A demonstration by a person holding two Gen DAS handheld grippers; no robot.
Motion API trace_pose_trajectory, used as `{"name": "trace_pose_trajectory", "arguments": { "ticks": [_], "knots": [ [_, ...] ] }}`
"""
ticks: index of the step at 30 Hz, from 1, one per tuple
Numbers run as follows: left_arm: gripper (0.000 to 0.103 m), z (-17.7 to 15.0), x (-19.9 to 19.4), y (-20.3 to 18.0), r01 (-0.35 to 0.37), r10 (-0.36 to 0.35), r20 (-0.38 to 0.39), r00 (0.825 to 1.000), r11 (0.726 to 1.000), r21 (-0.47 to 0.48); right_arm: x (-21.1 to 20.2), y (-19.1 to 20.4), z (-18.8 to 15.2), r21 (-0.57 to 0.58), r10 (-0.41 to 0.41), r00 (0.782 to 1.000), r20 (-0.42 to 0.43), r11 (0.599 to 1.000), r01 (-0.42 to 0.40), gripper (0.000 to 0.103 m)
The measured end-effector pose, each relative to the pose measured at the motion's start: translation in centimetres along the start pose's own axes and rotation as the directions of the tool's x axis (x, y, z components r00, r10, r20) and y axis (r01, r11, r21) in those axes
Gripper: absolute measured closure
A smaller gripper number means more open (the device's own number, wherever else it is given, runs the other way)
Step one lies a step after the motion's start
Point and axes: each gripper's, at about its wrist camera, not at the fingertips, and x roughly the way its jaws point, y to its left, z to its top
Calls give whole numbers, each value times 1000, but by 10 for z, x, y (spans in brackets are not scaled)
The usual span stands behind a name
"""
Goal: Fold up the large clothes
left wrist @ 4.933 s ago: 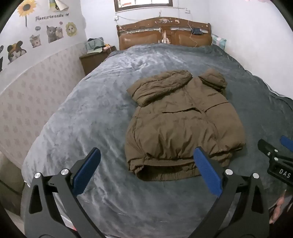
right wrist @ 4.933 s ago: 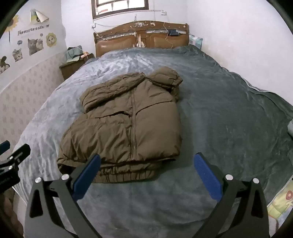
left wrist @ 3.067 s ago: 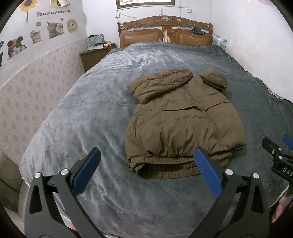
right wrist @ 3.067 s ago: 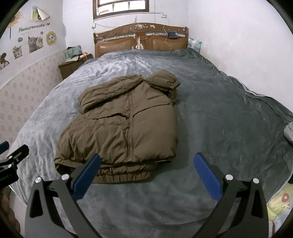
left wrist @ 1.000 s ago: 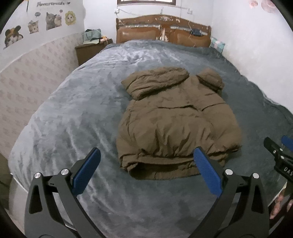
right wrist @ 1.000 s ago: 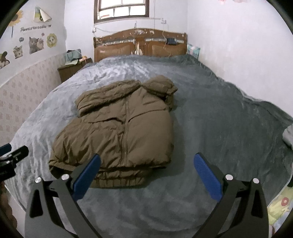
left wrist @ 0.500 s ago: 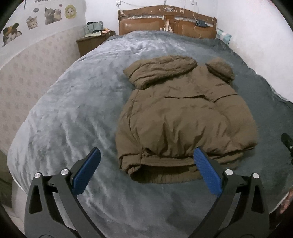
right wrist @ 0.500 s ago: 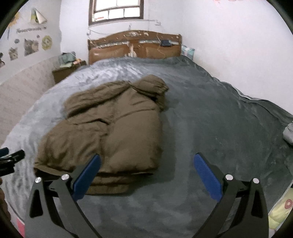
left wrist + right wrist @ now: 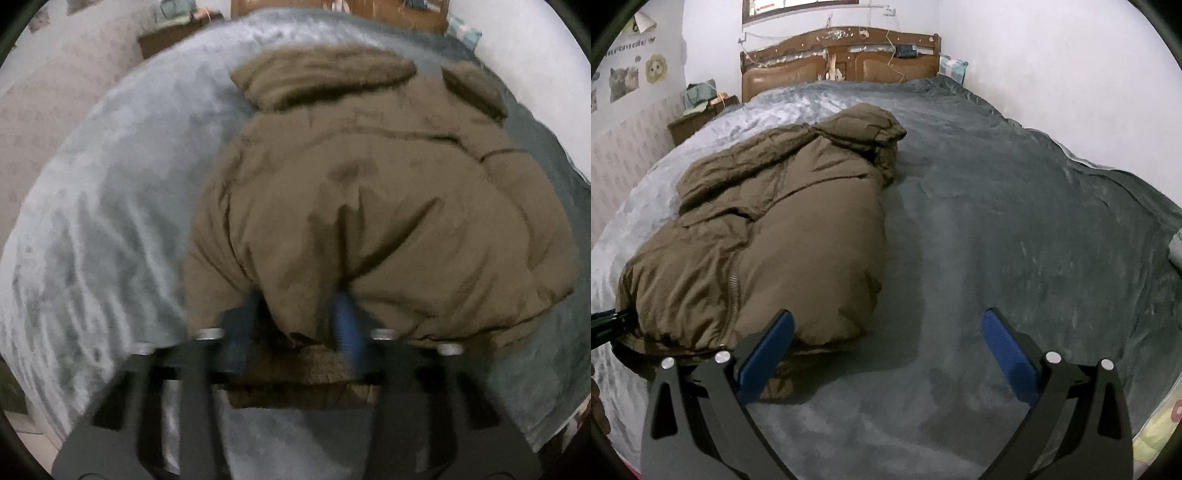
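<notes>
A brown padded jacket (image 9: 369, 206) lies half-folded on the grey bed cover (image 9: 110, 221), hood toward the headboard. My left gripper (image 9: 295, 325) is shut on the jacket's bottom hem near its left corner; fabric bunches between the blue pads (image 9: 345, 332). The view is blurred. In the right wrist view the jacket (image 9: 783, 229) lies to the left, and my right gripper (image 9: 886, 350) is open and empty just above the cover, its left finger (image 9: 764, 350) beside the hem's right corner. The left gripper's tip (image 9: 605, 323) shows at the left edge.
The wooden headboard (image 9: 842, 62) stands at the far end, with a nightstand (image 9: 698, 114) at the left. White walls close in on the right. Bare grey cover (image 9: 1034, 221) stretches right of the jacket. A patterned item (image 9: 1160, 424) lies at the bed's near right edge.
My left gripper has moved forward and down and shut on the jacket's hem. My right gripper has dropped closer to the bed by the hem's right corner, still open.
</notes>
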Motion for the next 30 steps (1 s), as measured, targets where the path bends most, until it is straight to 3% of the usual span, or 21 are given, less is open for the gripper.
{"name": "trace_pose_trajectory", "arguments": {
  "ticks": [3, 7, 11, 15, 17, 20, 22, 24, 25, 27, 30],
  "knots": [
    [95, 2, 17, 2, -33, 33, -16, 999, 999, 19, 13, 2, 2, -16, 1, 1000, -18, 1000, -1, 1],
    [98, 11, 18, 20, -79, 79, -3, 997, 997, -5, 25, 10, 4, -37, 37, 999, -39, 999, -39, 1],
    [98, 20, 22, 52, -166, 166, 17, 986, 986, -19, 38, 18, 5, -24, 132, 989, -69, 991, -134, 1],
    [98, 30, 29, 78, -250, 250, 22, 968, 968, -12, 65, 20, 2, 47, 256, 959, -122, 966, -252, 1],
    [97, 36, 34, 87, -256, 256, 8, 967, 967, -14, 79, 24, 0, 66, 304, 941, -146, 952, -298, 1],
    [97, 42, 41, 89, -250, 250, 0, 968, 968, -2, 100, 32, -2, 95, 402, 899, -176, 915, -391, 2],
    [97, 41, 45, 81, -278, 278, 14, 960, 960, 34, 111, 37, -3, 121, 473, 862, -183, 881, -458, 13],
    [97, 38, 47, 74, -294, 294, 20, 956, 954, 55, 125, 42, -3, 184, 565, 800, -200, 824, -536, 44],
    [97, 37, 47, 73, -288, 288, 17, 958, 956, 47, 129, 44, -3, 200, 589, 783, -199, 807, -556, 49],
    [97, 35, 41, 75, -270, 269, 15, 963, 963, 27, 128, 47, 3, 179, 585, 790, -183, 810, -559, 75],
    [97, 40, 30, 74, -237, 237, 28, 971, 972, -3, 114, 45, 17, 133, 532, 831, -160, 846, -516, 90]
  ]
}}
